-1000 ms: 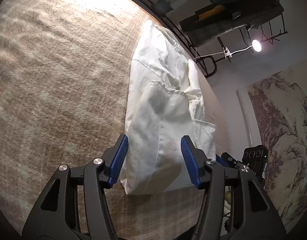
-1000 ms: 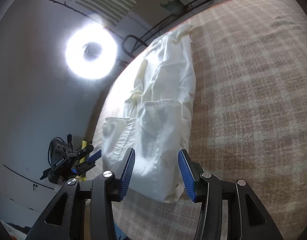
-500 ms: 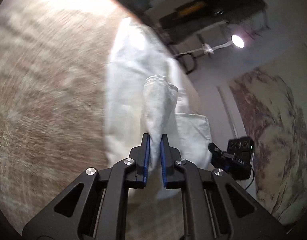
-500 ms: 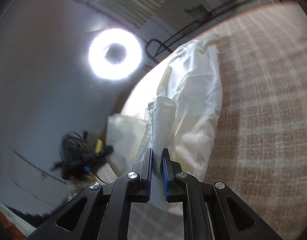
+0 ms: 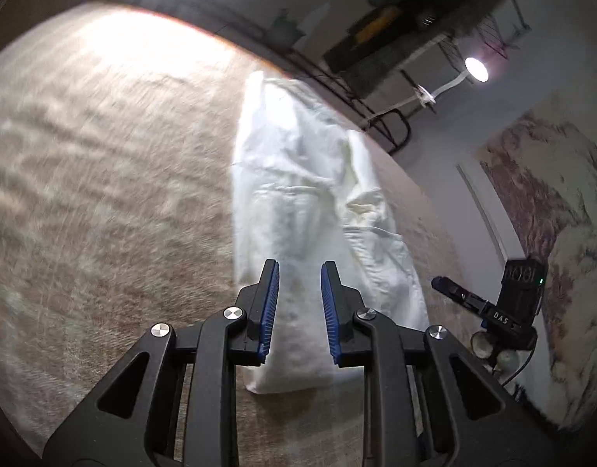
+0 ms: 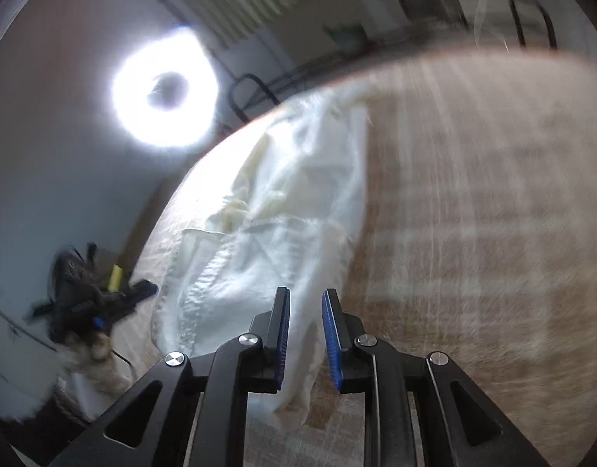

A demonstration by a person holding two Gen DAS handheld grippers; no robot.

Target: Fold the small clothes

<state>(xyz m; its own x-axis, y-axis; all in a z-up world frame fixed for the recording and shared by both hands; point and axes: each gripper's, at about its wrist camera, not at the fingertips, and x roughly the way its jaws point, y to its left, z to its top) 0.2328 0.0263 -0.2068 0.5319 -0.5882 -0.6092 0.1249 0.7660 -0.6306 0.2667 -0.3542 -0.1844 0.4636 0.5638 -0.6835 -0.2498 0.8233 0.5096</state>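
Both tongs point(image 5: 298, 307) point(image 6: 305, 336) just reopened over white garment's point(image 5: 298, 194) near edge.

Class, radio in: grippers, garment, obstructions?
Left gripper and right gripper jaws just opening, white garment slack between both. Nothing obstructing on plaid cloth.

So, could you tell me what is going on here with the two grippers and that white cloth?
A person is folding a small white garment on a plaid-covered surface, with a handheld gripper in each hand. The left gripper and right gripper both sit at the garment's near end. Their jaws have just been opening; the cloth shows in each narrow gap, but the pads no longer appear to pinch it. The garment lies long and narrow, its near end unfolded.
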